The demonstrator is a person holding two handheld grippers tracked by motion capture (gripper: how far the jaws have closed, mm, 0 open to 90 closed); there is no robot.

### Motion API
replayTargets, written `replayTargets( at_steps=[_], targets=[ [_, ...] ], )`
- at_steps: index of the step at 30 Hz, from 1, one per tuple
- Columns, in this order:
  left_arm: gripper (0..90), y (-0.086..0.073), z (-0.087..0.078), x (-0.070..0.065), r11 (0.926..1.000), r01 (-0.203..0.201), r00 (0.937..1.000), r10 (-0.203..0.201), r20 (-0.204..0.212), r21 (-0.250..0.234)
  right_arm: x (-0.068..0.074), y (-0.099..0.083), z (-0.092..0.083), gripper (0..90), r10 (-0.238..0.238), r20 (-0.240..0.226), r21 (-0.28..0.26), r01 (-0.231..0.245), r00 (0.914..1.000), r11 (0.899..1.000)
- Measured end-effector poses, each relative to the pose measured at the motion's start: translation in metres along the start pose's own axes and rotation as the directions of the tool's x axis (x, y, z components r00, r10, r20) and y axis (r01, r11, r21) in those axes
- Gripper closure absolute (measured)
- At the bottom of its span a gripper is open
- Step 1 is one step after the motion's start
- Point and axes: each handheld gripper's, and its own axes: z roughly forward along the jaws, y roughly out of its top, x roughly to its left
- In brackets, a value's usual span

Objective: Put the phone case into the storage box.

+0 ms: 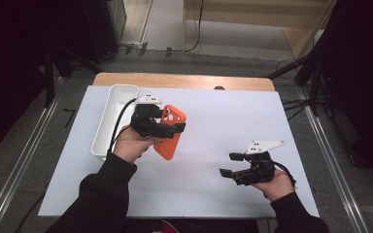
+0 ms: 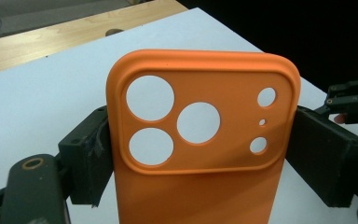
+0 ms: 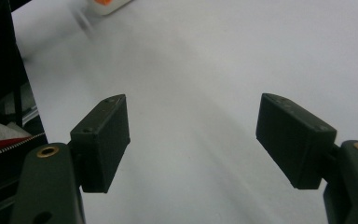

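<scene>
Left gripper pinching orange phone case by its edges, lifted above the tabletop beside white bin, probably for dropping in. Right gripper spread, empty, low over the tabletop.

A white sheet covers most of a wooden table, leaving a strip of bare wood along the far edge. A long white rectangular bin stands open on the sheet's left side. Beyond the table, cables trail across a grey floor beside a pale wooden frame.
</scene>
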Motion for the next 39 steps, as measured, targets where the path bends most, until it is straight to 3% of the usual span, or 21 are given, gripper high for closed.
replayTargets(
  at_steps=[10,39],
  targets=[
    [16.2,0.002,-0.006,0.004,0.9999,0.013,0.9999,-0.012,-0.007,0.007,-0.003,-0.015,0.002,24.7,0.008,0.004,0.0,-0.008,1.0,1.0],
    [16.2,0.017,-0.038,0.029,0.9975,0.052,0.9971,-0.054,-0.052,-0.047,-0.005,-0.027,0.002,24.7,0.011,0.018,0.0,-0.011,0.9998,1.0]
  ],
)
